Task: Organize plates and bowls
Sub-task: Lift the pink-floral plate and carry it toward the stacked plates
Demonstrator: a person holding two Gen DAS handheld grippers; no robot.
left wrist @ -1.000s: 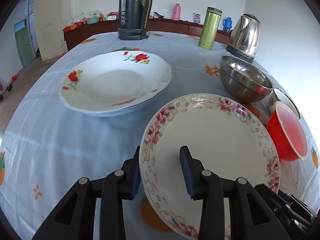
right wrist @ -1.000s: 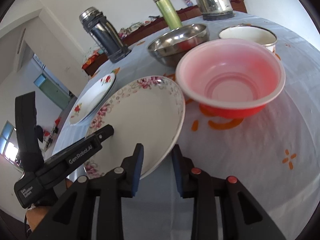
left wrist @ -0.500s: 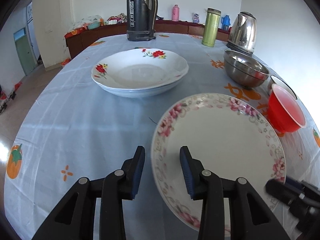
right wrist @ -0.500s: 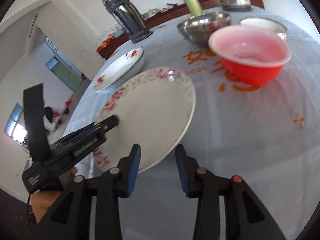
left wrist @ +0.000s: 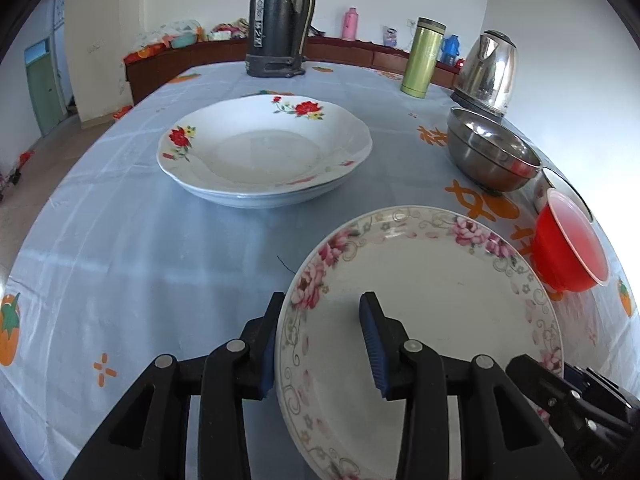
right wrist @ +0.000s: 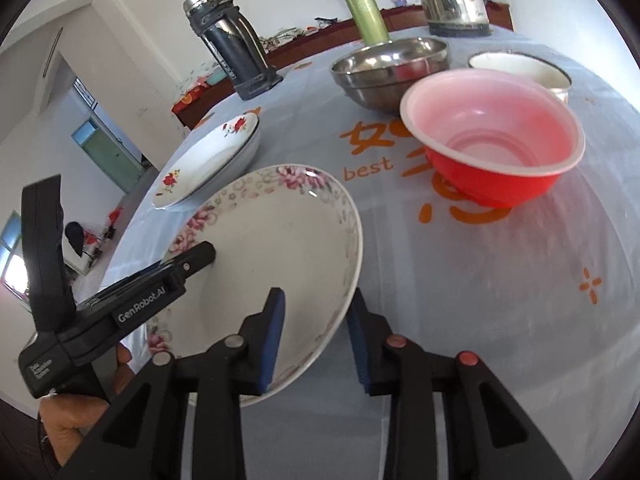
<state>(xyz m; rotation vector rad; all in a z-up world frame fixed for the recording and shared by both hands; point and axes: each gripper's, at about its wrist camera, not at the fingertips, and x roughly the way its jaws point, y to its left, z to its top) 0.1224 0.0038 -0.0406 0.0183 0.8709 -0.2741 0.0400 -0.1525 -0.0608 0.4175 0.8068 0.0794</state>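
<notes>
Left wrist view shows the left tongs (left wrist: pixel 320 344) straddling the near rim of the pink-flowered plate (left wrist: pixel 432 304), one pad under its edge and one over its face, though whether they press on it I cannot tell. Right wrist view shows the right tongs (right wrist: pixel 316 340) astride the opposite rim of the same plate (right wrist: pixel 288 248), their jaws having just been closing with the rim between them; a gap shows at the outer pad. Farther along the bench (left wrist: pixel 132 248) sits a red-flowered plate stack (left wrist: pixel 260 152). A red bowl (right wrist: pixel 496 148), a steel bowl (right wrist: pixel 392 68) and a white bowl (right wrist: pixel 524 70) stand nearby.
</notes>
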